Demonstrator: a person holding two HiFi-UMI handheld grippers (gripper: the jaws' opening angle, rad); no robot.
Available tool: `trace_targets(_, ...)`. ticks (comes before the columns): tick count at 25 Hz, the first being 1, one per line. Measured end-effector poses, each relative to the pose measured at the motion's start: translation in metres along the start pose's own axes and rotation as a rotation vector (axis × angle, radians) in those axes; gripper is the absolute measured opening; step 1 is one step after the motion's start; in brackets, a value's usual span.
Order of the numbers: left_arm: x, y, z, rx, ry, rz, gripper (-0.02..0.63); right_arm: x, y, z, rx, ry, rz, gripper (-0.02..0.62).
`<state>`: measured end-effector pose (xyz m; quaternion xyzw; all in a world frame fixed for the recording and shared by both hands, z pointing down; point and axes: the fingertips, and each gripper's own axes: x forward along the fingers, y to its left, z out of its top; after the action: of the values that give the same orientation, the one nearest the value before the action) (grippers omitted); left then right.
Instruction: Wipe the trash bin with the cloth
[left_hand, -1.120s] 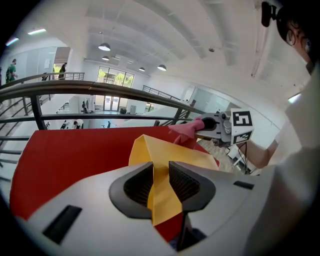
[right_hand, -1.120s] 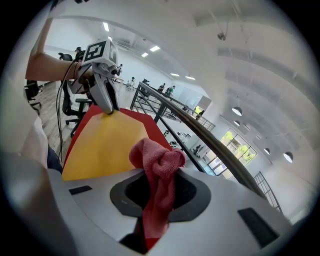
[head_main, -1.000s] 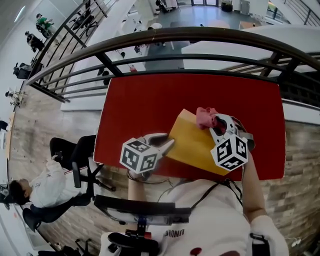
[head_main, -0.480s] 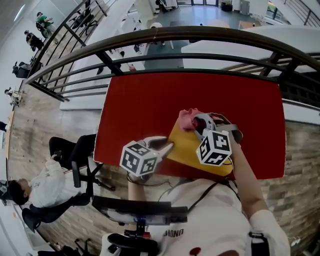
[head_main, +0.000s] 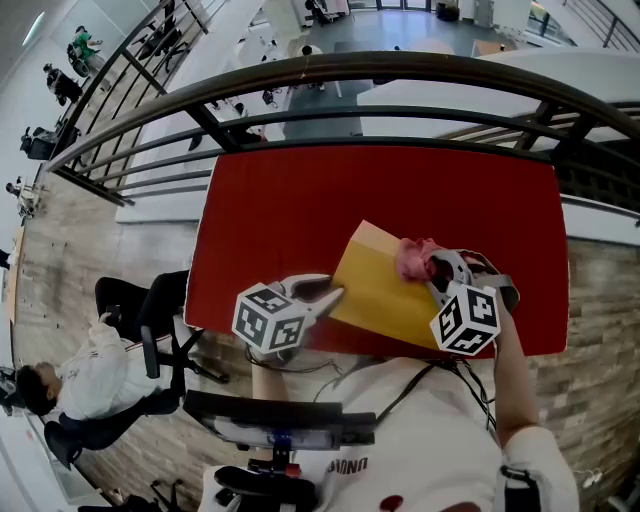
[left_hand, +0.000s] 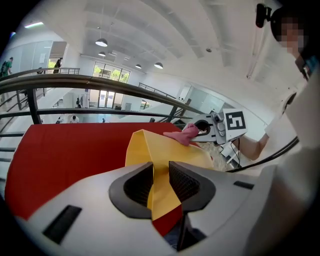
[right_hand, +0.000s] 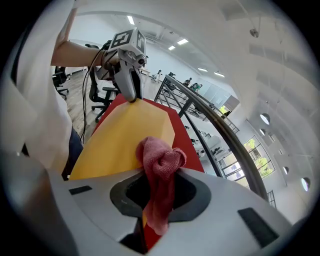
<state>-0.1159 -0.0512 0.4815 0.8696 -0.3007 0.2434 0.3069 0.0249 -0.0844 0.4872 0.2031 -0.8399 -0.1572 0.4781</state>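
Cloth (head_main: 414, 257), pink and bunched, is pinched in the jaws of the right gripper (head_main: 432, 268) and rests on the yellow trash bin (head_main: 380, 290) just under its tips — the bin lies on the red table (head_main: 290, 200). The left gripper (head_main: 328, 293) clamps the bin's thin edge between its jaws.

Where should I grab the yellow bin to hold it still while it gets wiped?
Take the yellow bin by its thin wall at the left corner, coming in from the left. That wall is slim enough to fit between jaws, as the left hand-held gripper clamped on it shows. That side also lies clear of the pink cloth in the right hand-held gripper.
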Motion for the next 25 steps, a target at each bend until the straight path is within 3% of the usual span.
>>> trace_targets(6, 0.0, 0.004, 0.01, -0.001, 0.002, -0.025, 0.101, -0.024, 0.008, -0.046, 0.094, 0.054, -0.036, 0.061)
trace_targets(12, -0.008, 0.024, 0.034, 0.006, -0.003, -0.014, 0.142, -0.03, 0.017, -0.059, 0.14, 0.053, -0.069, 0.061)
trace_targets(20, 0.038, 0.014, 0.045, 0.082, 0.14, -0.087, 0.16, -0.045, 0.023, -0.09, 0.186, 0.11, -0.081, 0.061)
trace_targets(25, 0.042, 0.014, 0.046, 0.054, 0.099, -0.109, 0.16, -0.052, 0.015, -0.101, 0.211, 0.122, -0.1, 0.061)
